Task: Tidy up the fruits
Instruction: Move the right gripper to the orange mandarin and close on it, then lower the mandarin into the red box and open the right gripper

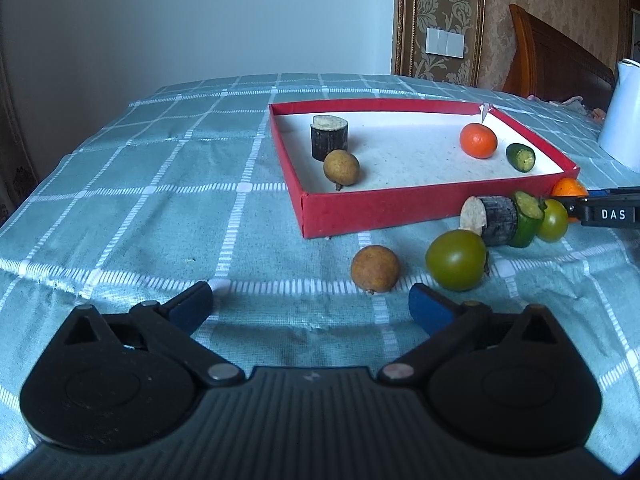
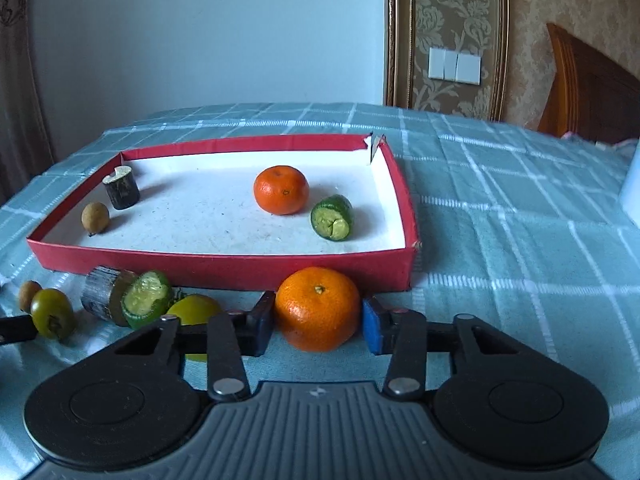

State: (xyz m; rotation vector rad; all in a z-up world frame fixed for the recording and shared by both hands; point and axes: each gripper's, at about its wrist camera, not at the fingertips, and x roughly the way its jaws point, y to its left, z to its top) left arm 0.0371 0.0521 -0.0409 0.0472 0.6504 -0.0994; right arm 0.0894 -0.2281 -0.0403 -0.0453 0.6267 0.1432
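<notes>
Two grippers: right gripper (image 2: 318, 322) fingers clamp tangerine (image 2: 318, 308), stem up; left gripper (image 1: 311, 304) fingers wide, apparently empty

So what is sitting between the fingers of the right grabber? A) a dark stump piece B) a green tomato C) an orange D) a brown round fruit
C: in the right wrist view the orange outside the red box sits squeezed between the two pads of the right grabber.
</notes>
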